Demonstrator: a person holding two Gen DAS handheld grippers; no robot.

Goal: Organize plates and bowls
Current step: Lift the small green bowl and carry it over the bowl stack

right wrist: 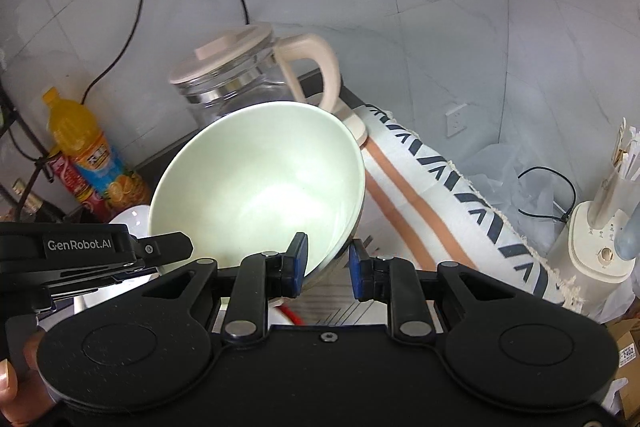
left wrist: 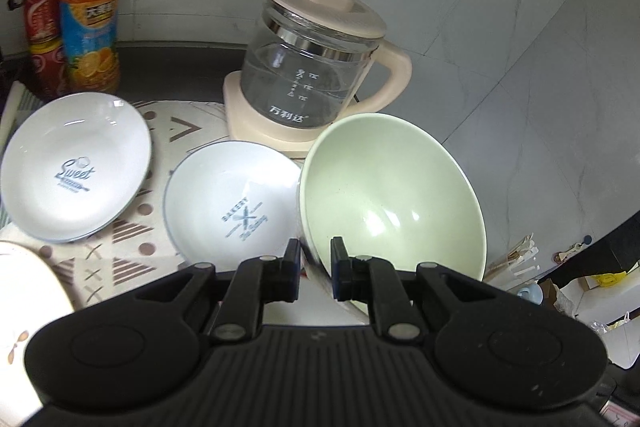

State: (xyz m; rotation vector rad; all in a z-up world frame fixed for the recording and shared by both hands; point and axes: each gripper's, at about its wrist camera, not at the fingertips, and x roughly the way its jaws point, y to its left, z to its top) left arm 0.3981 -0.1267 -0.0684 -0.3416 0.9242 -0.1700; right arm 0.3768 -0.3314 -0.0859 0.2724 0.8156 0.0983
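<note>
Left wrist: patterned mat on dark counter, marble wall; both jaws clamp green bowl rim.

Pale green bowl tilted, lifted off mat, rim nr kettle. Two white plates w/ blue print: "Sweet" plate left, "Bakery" plate beside bowl.
</note>
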